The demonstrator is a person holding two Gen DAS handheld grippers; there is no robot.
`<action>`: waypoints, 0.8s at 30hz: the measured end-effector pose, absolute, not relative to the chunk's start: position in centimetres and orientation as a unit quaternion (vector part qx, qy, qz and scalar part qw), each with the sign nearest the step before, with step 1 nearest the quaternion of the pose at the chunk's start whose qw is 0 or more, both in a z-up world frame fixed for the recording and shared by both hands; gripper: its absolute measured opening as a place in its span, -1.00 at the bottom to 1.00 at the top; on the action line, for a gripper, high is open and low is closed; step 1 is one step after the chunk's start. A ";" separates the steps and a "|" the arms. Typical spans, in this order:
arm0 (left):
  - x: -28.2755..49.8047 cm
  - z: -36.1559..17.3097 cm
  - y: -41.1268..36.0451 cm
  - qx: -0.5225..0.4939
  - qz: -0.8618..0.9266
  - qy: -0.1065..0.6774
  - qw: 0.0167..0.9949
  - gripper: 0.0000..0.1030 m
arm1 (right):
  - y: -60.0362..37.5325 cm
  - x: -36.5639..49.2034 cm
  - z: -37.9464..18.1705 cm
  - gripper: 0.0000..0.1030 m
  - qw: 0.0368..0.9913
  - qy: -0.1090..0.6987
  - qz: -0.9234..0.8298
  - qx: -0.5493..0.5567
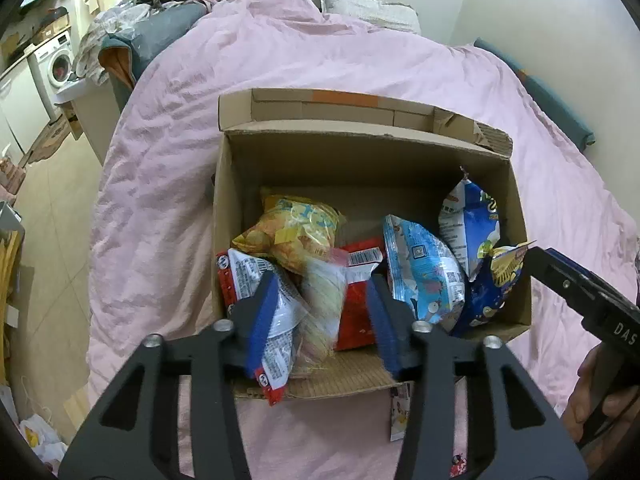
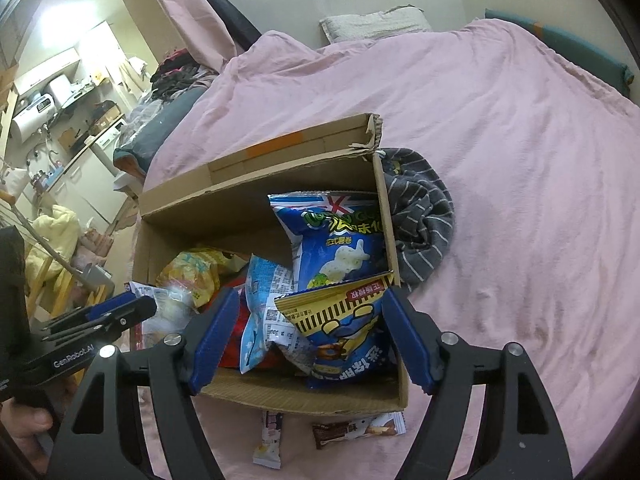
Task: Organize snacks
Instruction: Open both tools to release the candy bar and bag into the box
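Note:
An open cardboard box point(image 1: 228, 208) point(image 2: 148, 248) stands on the pink bed and holds several snack bags: a yellow chip bag point(image 1: 292, 232), a red packet point(image 1: 356, 312), a light blue bag point(image 1: 420, 268) point(image 2: 260, 300) and a blue puff bag point(image 2: 340, 236). My left gripper point(image 1: 320, 312) is open above the box's near left; a pale blurred packet point(image 1: 322, 304) sits between its fingers, apparently loose. My right gripper point(image 2: 308, 340) is open over the near right corner, around a dark blue and yellow bag point(image 2: 340, 328), not touching it.
Small snack packets lie on the pink duvet point(image 2: 500, 160) just in front of the box: a white one point(image 2: 270, 440) and a brown one point(image 2: 356, 428). A grey striped garment point(image 2: 424, 216) lies right of the box. The bed's left edge drops to the floor.

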State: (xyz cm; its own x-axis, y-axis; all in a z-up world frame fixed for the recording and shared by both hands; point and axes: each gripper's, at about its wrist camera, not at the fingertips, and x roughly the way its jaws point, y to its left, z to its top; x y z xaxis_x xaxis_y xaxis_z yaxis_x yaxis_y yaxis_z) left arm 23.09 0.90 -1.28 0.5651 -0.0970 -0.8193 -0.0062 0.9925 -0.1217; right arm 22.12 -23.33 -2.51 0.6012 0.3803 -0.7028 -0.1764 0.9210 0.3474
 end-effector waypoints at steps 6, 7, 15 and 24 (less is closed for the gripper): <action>22.9 -0.7 1.2 -0.055 -0.017 0.455 0.889 0.44 | -23.1 22.1 -2.5 0.50 0.884 0.420 0.165 0.121; 22.9 -0.7 1.3 -0.056 -0.017 0.454 0.889 0.45 | -23.0 22.1 -2.5 0.50 0.883 0.421 0.167 0.122; 22.8 -0.6 1.4 -0.056 -0.016 0.455 0.889 0.45 | -22.9 22.1 -2.5 0.50 0.883 0.420 0.169 0.120; 21.4 0.0 1.5 -0.052 -0.027 0.439 0.896 0.45 | -23.1 21.7 -1.9 0.50 0.884 0.417 0.170 0.127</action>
